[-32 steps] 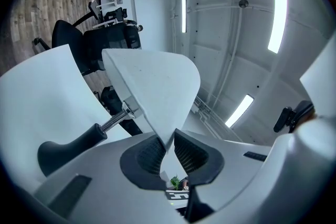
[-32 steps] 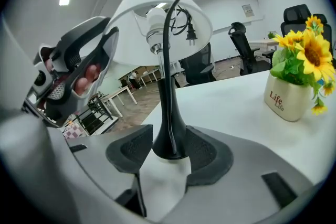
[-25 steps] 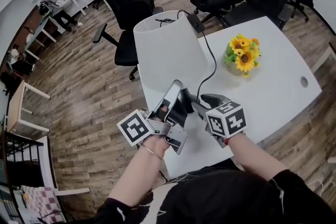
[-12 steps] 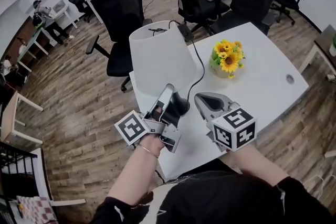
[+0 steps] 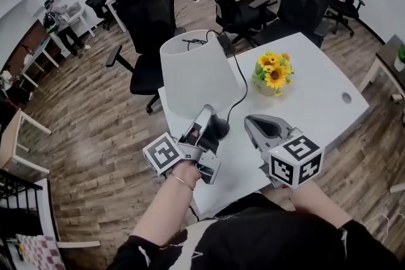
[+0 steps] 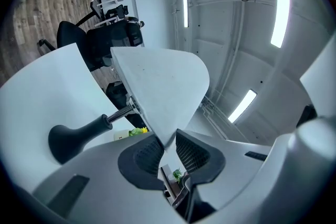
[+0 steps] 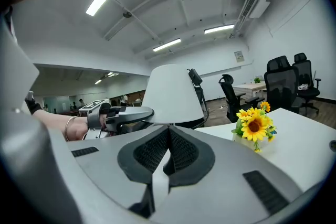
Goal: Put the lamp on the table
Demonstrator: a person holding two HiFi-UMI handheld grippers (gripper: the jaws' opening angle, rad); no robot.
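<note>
The white lamp [image 5: 193,76] stands near the left edge of the table [image 5: 329,104] as the left gripper [image 5: 205,116], jaws just opening, straddles the shade's lower rim, seemingly without pinching it, while the right gripper [image 5: 254,123] hovers closed tight and empty.

The left gripper [image 5: 207,112] and right gripper [image 5: 252,121] are smooth grey shells with black ribbed pads [image 7: 149,152]. Each carries a white cube [image 5: 297,160] printed with black square markers. The person wears a black top [image 5: 253,240] with black sleeves [image 5: 354,231], and a thin bangle [image 5: 180,181] circles the left wrist.
</note>
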